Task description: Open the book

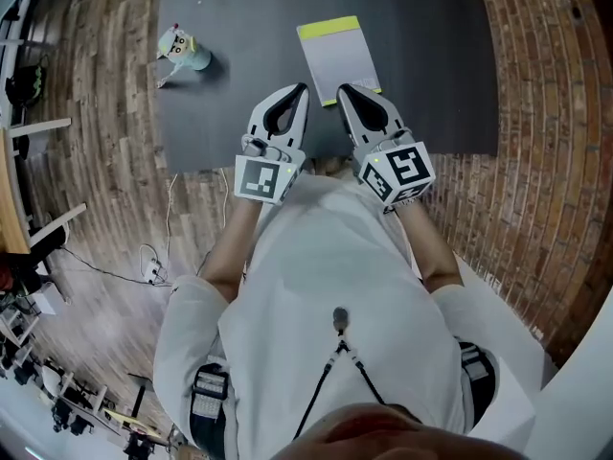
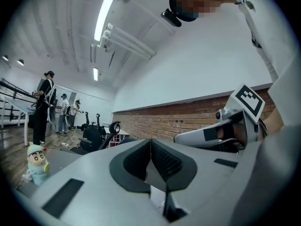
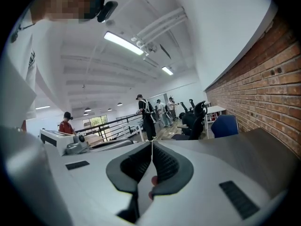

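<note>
Head view looks steeply down, gripper views level; left shares figurine (image 1: 179, 48) (image 2: 37, 163).

— What's the right gripper view giving you?

— My right gripper (image 3: 151, 142), jaws pressed together. The ribbed pads (image 3: 165, 165) meet and I see nothing between them.

— And past it?

— A brick wall (image 3: 263, 79) runs down the right side. There's a black chair (image 3: 196, 117) and a blue chair (image 3: 225, 125) near its foot. A person in black (image 3: 145, 117) stands by a railing (image 3: 113, 126), with others behind and one in red (image 3: 66, 124) at the left. The strip lights (image 3: 123, 43) overhead are on.
</note>
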Tool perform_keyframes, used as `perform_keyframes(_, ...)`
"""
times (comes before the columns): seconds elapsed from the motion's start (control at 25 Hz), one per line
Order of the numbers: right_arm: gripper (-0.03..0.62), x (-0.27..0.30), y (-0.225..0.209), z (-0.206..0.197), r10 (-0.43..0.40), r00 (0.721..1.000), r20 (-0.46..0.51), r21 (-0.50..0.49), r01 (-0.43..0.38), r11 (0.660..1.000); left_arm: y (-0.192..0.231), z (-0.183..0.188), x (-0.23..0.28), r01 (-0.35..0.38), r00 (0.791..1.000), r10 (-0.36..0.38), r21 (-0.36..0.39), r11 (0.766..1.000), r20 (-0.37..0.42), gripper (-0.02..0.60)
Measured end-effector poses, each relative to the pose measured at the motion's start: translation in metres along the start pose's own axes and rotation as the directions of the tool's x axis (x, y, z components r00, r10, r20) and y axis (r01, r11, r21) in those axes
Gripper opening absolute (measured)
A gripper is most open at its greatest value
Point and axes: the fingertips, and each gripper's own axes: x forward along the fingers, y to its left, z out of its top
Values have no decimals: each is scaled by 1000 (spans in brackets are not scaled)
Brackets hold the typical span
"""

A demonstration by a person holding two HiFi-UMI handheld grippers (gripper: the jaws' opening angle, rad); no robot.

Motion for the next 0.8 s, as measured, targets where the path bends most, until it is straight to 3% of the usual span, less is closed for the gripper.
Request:
perform_keyframes(0.32, 38, 30, -17, -29, -44, 997, -67, 10, 45, 999, 20, -20, 14, 18, 1000, -19, -38, 999, -14, 23)
perform_keyframes(0.44, 37, 43, -25, -44, -57, 994, -98, 2, 57, 998, 28, -20, 22, 11, 1000, -10, -66, 998, 14, 23)
perform_keyframes(0.8, 38, 62, -48, -114, -97, 965, -244, -46, 89, 995, 26, -39, 29, 19, 1000, -20, -84, 996, -9, 23)
